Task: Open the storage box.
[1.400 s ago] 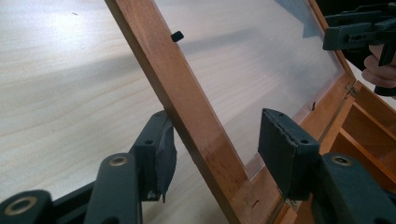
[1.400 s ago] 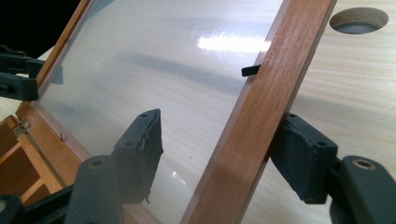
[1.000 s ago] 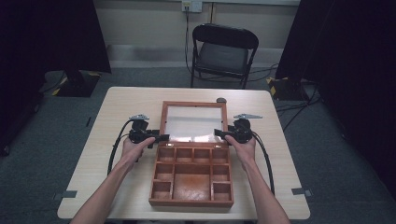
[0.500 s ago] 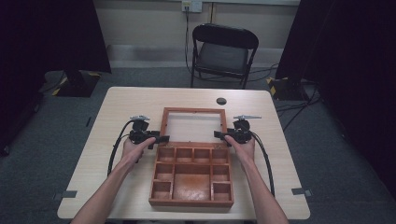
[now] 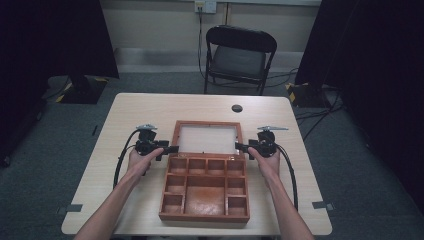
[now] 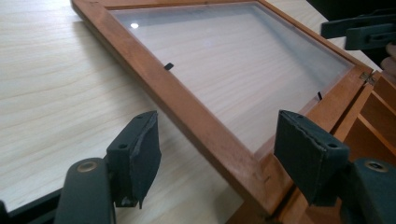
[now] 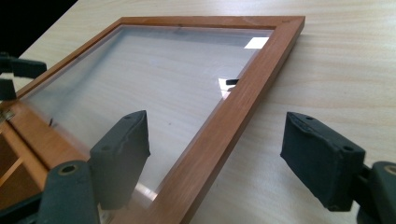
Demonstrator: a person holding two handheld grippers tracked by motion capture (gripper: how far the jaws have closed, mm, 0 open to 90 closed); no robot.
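Note:
A wooden compartment box (image 5: 205, 197) lies open on the table (image 5: 145, 107), its glass-paned lid (image 5: 207, 124) flat on the tabletop behind it. My left gripper (image 5: 172, 149) is at the lid's left rail near the hinge. In the left gripper view, that gripper (image 6: 219, 163) straddles the lid frame (image 6: 187, 107) and its pads are clear of the wood. My right gripper (image 5: 239, 147) is at the lid's right rail. The right gripper view has that gripper (image 7: 224, 158) standing wide on either side of the frame (image 7: 243, 102). Both grippers' jaws have just been opening, with the rail between them.
A round black grommet (image 5: 237, 108) sits in the table behind the lid. A black folding chair (image 5: 235, 50) stands beyond the far edge. Cables trail from both grippers along the forearms. Bare tabletop flanks the box on both sides.
The lid, tilted up a second ago, has come down flat on the table. Both grippers have loosened from its side rails.

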